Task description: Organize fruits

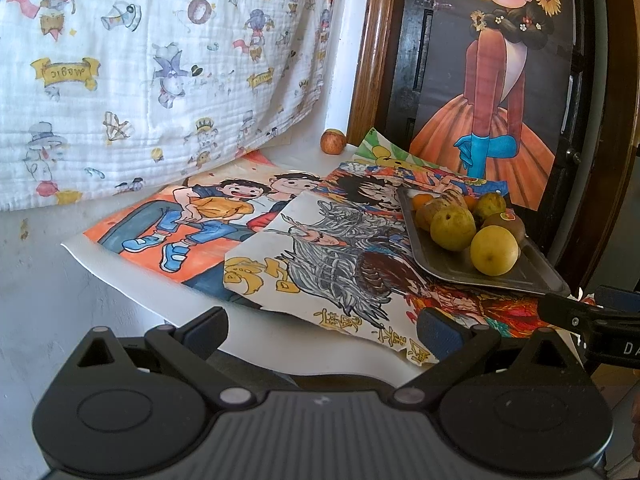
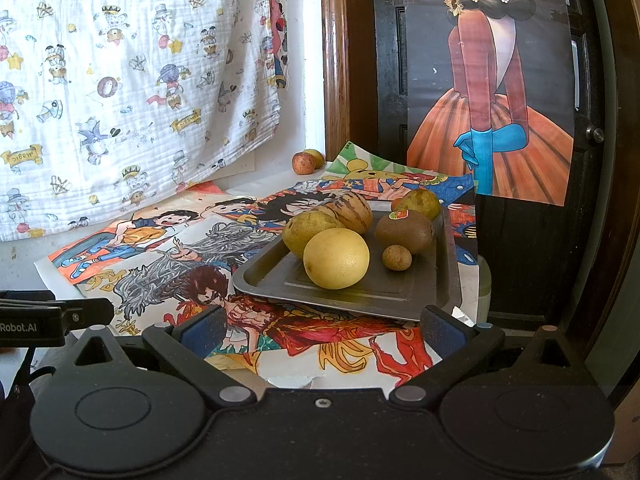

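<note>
On the counter (image 2: pixel 20 264), over overlapping drawings (image 2: pixel 160 264), a metal tray (image 2: pixel 360 296) holding fruit (image 2: pixel 336 258) lies just ahead of the right tongs (image 2: pixel 324 326) and ahead-right of the left tongs (image 1: pixel 324 328). Both tongs gape wide, gripping nothing. An apple (image 1: pixel 333 141) sits well apart by the wall.

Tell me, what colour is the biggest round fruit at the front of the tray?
Yellow. The round fruit shows best in the right wrist view.

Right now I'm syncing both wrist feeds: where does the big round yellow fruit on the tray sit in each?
Left wrist: yellow fruit right of centre, nearest on the tray.
Right wrist: yellow fruit at centre, front of the tray.
Shared landmark: red apple by the wall.
</note>
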The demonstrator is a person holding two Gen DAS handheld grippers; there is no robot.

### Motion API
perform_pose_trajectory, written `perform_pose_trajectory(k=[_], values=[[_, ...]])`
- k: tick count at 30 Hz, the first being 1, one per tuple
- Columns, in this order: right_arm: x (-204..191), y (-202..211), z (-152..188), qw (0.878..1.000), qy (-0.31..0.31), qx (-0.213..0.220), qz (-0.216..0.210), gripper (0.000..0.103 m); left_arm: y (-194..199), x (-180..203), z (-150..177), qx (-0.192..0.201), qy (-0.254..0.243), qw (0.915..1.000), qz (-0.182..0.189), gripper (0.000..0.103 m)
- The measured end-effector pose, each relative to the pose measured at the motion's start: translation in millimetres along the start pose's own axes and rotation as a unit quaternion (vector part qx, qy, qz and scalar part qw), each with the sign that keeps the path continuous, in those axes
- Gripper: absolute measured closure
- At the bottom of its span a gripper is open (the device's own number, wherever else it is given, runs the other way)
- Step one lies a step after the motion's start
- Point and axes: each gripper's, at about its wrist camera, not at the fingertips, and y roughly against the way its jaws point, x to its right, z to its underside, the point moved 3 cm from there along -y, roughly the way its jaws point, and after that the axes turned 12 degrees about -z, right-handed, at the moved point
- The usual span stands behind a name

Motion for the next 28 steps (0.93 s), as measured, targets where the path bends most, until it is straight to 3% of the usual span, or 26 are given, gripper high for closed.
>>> perform_pose_trajectory(k=[28], values=[[-0.7,-0.4,-0.1,1.000,0.000,-0.001,0.000,0.001,-1.3,1.3,-0.1,-0.005,-0.004,1.0000,-0.003,0.001]])
